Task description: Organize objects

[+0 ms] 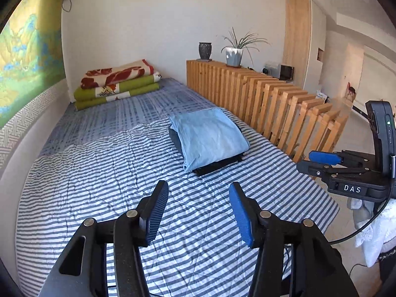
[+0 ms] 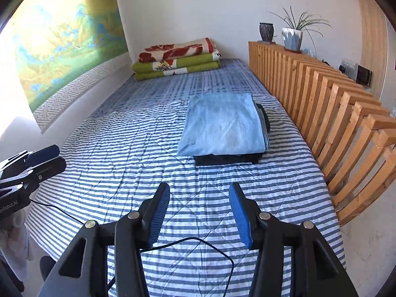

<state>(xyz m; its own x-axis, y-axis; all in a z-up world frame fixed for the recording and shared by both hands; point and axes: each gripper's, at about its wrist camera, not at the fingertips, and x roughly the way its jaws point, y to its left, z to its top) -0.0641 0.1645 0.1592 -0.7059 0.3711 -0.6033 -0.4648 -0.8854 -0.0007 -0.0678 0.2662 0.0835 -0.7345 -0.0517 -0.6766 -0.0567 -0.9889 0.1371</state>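
On the bed (image 1: pixel 104 173), covered by a blue-and-white striped quilt, a folded light blue cloth (image 1: pixel 209 136) lies on top of a folded dark garment (image 1: pixel 220 164), the pile sitting near the wooden slatted divider (image 1: pixel 272 99). At the far end of the bed a stack of folded blankets (image 1: pixel 116 84) rests against the wall. On top of the divider stand a dark vase (image 1: pixel 205 50), whose contents cannot be seen, and a white-and-grey pot (image 1: pixel 234 55) holding a long-leaved green plant. The left tongs (image 1: pixel 198 210) and the right tongs (image 2: pixel 199 211) both hang above the near end of the quilt, jaws apart and empty, well short of the pile.
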